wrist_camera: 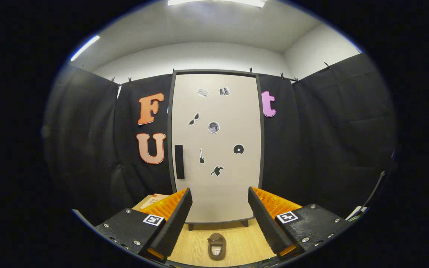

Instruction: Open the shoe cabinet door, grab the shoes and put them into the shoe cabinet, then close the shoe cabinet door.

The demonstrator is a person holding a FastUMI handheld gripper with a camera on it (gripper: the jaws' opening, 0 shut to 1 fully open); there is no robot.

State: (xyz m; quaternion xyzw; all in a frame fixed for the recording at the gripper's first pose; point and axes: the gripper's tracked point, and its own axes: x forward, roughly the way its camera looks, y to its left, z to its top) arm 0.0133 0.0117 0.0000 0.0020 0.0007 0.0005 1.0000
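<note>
**newbie_rig:** So where's the tool [219,212] at right now? Is it carrying anything?

**cab_watcher:** Nope, nothing in it. The two fingers [175,219] are spread wide with just air between them. It's aimed straight at the shoe cabinet door [216,149], well back from it, not touching a thing.

**newbie_rig:** And the shoe?

**cab_watcher:** There's one shoe [216,245] lying on the wooden floor [244,242], down between the fingers and a bit ahead of them, just in front of the cabinet's feet. Dark brownish slip-on kind of thing, seen from above and ahead, opening facing up. Can't tell if there's a second one anywhere.

**newbie_rig:** How far along would you say?

**cab_watcher:** Basically square one, I reckon. Door's fully closed, sitting flush in its dark frame. So opening it, getting the shoe inside and closing it again are all left.

**newbie_rig:** What's the door like?

**cab_watcher:** Tall pale beige panel with rounded lower corners, bunch of little black-and-white stickers scattered over it. The handle [179,162] is a dark vertical bar near the edge by the left finger, about mid-height. My guess is it swings away from that side, so that's the spot to go for first. There's also some cardboard-looking thing [154,199] poking out behind the left finger, beside the cabinet's base. Can't make out what it is.
</note>
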